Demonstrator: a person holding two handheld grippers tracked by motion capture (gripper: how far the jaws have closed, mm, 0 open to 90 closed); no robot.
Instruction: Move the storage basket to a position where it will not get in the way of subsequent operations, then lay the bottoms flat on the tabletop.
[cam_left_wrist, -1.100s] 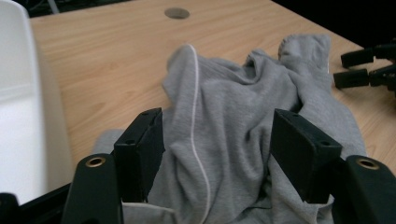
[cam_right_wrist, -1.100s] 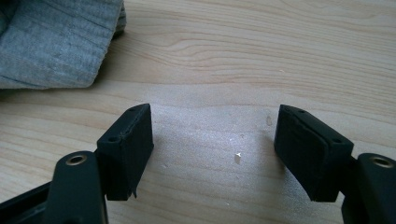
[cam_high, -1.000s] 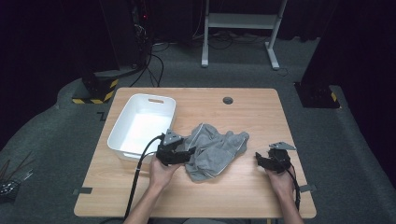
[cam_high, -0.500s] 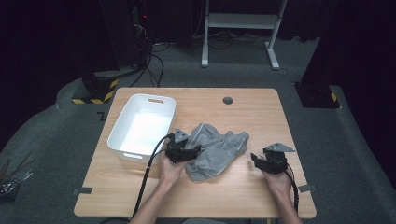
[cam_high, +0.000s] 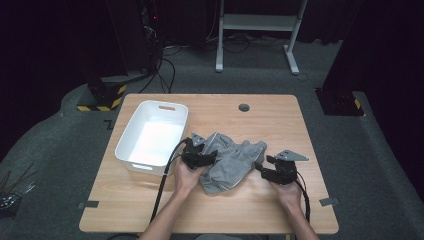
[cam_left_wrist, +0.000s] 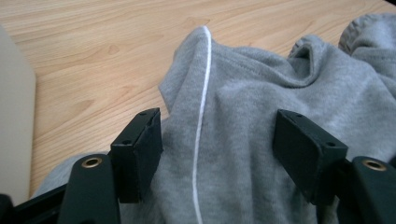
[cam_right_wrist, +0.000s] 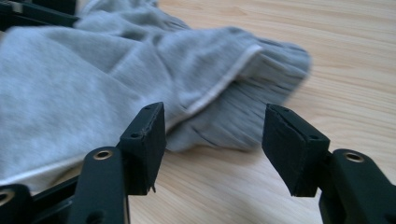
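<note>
Two hand-held grippers work a crumpled grey garment (cam_high: 231, 162) lying on the wooden surface (cam_high: 260, 120), just right of a white bin (cam_high: 152, 132). The left gripper (cam_left_wrist: 217, 149) rests over the cloth's left edge, jaws spread with fabric and a white seam line between them, not pinched. The right gripper (cam_right_wrist: 212, 140) faces the ribbed cuff (cam_right_wrist: 261, 88), its jaws also spread after closing a little, nothing gripped.
</note>
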